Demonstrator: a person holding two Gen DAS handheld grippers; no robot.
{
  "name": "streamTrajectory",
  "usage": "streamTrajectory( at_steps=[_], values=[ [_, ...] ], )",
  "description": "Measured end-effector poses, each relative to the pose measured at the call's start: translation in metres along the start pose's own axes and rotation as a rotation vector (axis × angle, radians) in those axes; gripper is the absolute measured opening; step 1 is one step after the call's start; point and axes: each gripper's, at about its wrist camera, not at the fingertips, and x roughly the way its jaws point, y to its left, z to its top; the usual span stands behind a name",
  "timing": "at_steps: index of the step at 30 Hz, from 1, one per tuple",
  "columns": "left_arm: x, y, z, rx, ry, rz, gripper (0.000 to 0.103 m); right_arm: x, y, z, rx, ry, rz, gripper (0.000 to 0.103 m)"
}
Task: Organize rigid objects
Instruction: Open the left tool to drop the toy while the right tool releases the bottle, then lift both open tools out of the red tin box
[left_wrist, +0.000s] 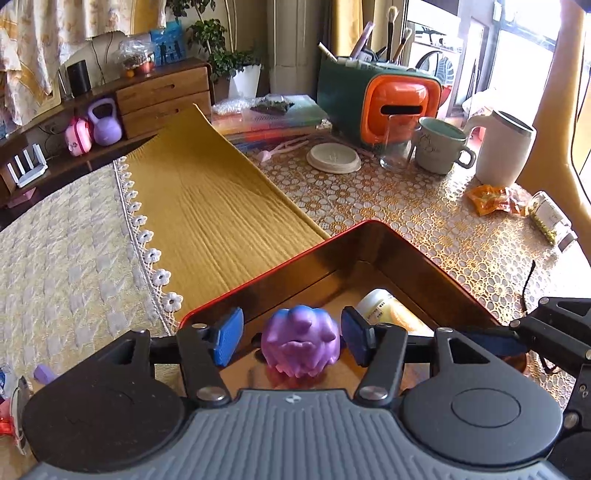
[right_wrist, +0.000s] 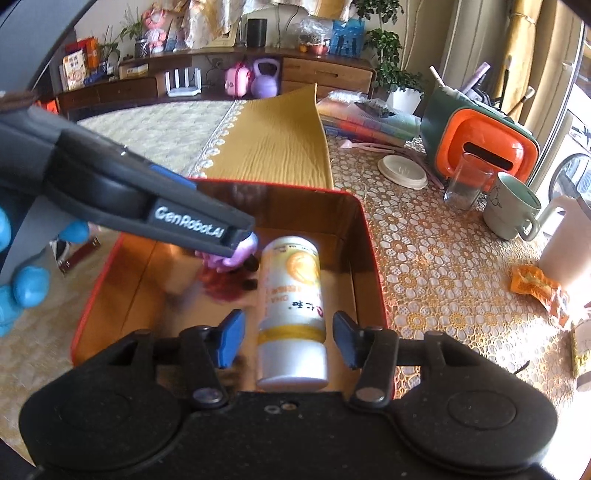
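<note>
My left gripper (left_wrist: 291, 341) hangs inside the red-rimmed tin (left_wrist: 354, 236), jaws apart around the purple toy (left_wrist: 301, 341), blue pads clear of it on both sides. My right gripper (right_wrist: 288, 341) straddles the white and yellow bottle (right_wrist: 291, 310) lying beside the toy, jaws apart, not pressing. The tin sits at the desk (left_wrist: 424, 214) edge beside the yellow cloth (left_wrist: 207, 206). My left gripper's body hides most of the toy from the right; "GenRobot.AI" reads there. The bottle's print is upside down.

Home: bed (left_wrist: 55, 240), wooden dresser (left_wrist: 162, 96), houseplant (left_wrist: 221, 51).
</note>
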Motion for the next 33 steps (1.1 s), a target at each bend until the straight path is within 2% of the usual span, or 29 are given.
streamTrajectory(
  at_steps=[3,12,15,23,25,26,27,33],
  values=[
    [-0.012,0.003,-0.002,-0.005,-0.015,-0.007,0.058,-0.01,-0.001,0.0,0.029,-0.016,0.013,0.061],
    [-0.061,0.015,-0.017,-0.022,-0.069,-0.037,0.058,-0.043,0.005,0.0,0.088,-0.061,0.056,0.064],
    [-0.079,0.019,-0.024,-0.02,-0.088,-0.04,0.058,-0.054,0.011,-0.001,0.103,-0.072,0.074,0.07],
    [-0.123,0.039,-0.047,-0.037,-0.129,-0.025,0.058,-0.082,0.038,-0.005,0.094,-0.099,0.106,0.076],
    [-0.133,0.046,-0.054,-0.048,-0.138,-0.023,0.064,-0.088,0.045,-0.006,0.088,-0.106,0.114,0.077],
    [-0.138,0.05,-0.058,-0.051,-0.146,-0.021,0.074,-0.09,0.05,-0.006,0.084,-0.109,0.118,0.079],
    [-0.143,0.053,-0.061,-0.054,-0.155,-0.015,0.078,-0.093,0.054,-0.007,0.079,-0.114,0.122,0.08],
    [-0.169,0.075,-0.085,-0.059,-0.166,0.005,0.078,-0.107,0.082,-0.011,0.048,-0.138,0.153,0.087]
  ],
)
